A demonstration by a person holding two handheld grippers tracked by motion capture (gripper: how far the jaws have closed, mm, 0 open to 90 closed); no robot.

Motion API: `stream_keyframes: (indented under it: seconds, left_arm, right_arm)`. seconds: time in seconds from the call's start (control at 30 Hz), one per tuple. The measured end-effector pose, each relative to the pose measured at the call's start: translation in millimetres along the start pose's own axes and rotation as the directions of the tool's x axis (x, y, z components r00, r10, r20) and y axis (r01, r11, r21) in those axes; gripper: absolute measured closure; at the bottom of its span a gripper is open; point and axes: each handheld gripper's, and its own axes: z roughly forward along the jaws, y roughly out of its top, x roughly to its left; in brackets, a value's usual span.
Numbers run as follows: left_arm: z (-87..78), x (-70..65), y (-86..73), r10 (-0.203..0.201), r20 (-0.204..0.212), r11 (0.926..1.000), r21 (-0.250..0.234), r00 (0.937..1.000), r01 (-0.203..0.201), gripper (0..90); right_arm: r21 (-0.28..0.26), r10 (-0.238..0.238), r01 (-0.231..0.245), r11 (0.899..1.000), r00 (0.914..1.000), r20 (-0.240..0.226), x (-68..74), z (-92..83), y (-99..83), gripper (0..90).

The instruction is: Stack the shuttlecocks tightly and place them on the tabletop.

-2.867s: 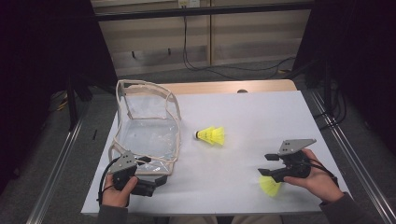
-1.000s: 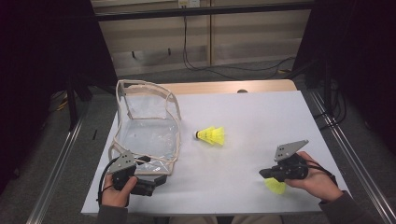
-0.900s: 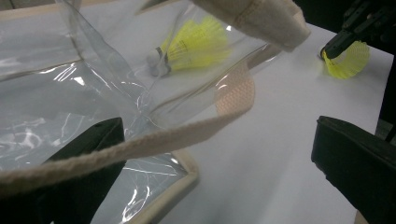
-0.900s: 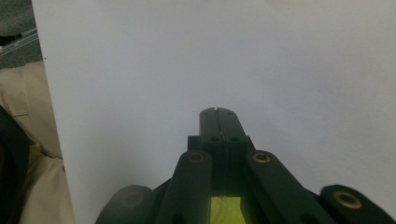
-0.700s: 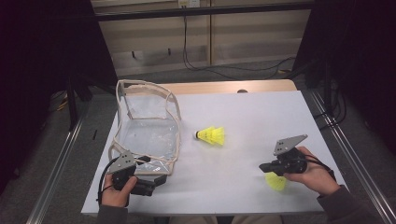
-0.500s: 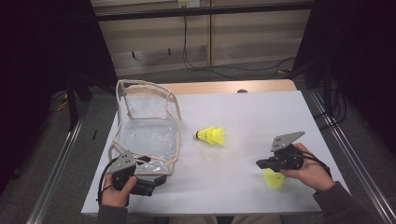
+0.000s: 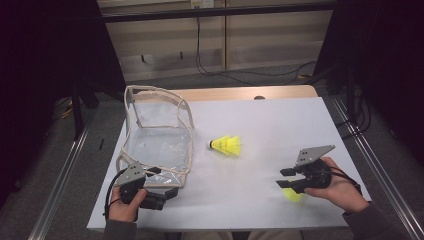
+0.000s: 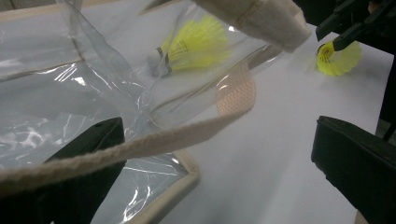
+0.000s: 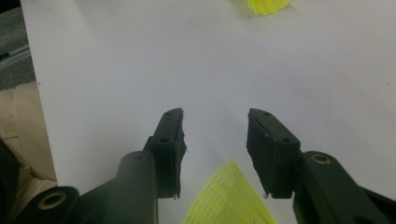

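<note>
while no label or writing reads anywhere, worth noting the clear pouch (image 7: 159, 145) with its cream fabric trim, lying open at the counter's (image 7: 300, 130) left half and seemingly holding nothing. pinned at its near edge by the left gripper (image 7: 167, 192); seen in the left gripper view with 1 jaw behind the clear film and the cream strap (image 8: 140, 144) crossing in front, the other jaw well off to the side on bare counter, so standing wide, with no press on the plastic to be made out.

near the counter's middle, a yellow shuttlecock (image 7: 227, 145), long axis roughly level across the high view, white cork toward the pouch, skirt toward the right.

at the right near corner, a second yellow shuttlecock (image 7: 294, 194) lying on the counter just under the right gripper (image 7: 282, 178). jaws of that gripper just been opening, now parted about halfway; in the right gripper view the mesh skirt (image 9: 229, 198) low between them, touched by neither pad. which way its cork points cannot be told.
</note>
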Motion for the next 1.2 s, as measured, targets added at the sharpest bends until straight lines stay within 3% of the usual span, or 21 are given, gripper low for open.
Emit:
stream_keyframes:
  seconds: [0.17, 0.37, 0.67, 0.73, 1.03, 1.2]
  left_arm:
    - [-0.1, -0.3, 0.4, -0.001, -0.003, 1.0, 0.004, 1.0, 0.001, 3.1]
    - [-0.1, -0.3, 0.4, -0.001, -0.003, 1.0, 0.004, 1.0, 0.001, 3.1]
    - [0.0, -0.1, 0.2, -0.002, -0.001, 1.0, -0.001, 1.0, 0.002, 3.1]
    - [0.0, -0.1, 0.2, -0.003, -0.001, 1.0, -0.001, 1.0, 0.002, 3.1]
    - [0.1, 0.0, 0.1, -0.003, -0.001, 1.0, -0.002, 1.0, 0.003, 3.1]
    - [0.0, 0.2, 0.2, -0.003, -0.001, 1.0, -0.001, 1.0, 0.003, 3.1]
  right_arm:
    - [0.015, 0.001, -0.001, 1.0, 0.9998, 0.022, 2.7, -2.7, -7.5, 50.8]
    - [0.049, -0.002, 0.001, 0.999, 0.9994, 0.034, 2.6, -1.2, -12.6, 53.9]
    - [0.06, -0.003, 0.001, 0.998, 0.9991, 0.042, -1.4, -1.3, -15.3, 73.9]
    - [0.061, -0.01, 0.007, 0.998, 0.9988, 0.047, -3.1, -1.8, -15.7, 82.5]
    - [0.081, -0.016, 0.013, 0.997, 0.9991, 0.04, -8.1, 0.2, -12.4, 89.6]
    - [0.063, -0.014, 0.012, 0.998, 0.9992, 0.037, -11.3, 2.2, -6.1, 89.9]
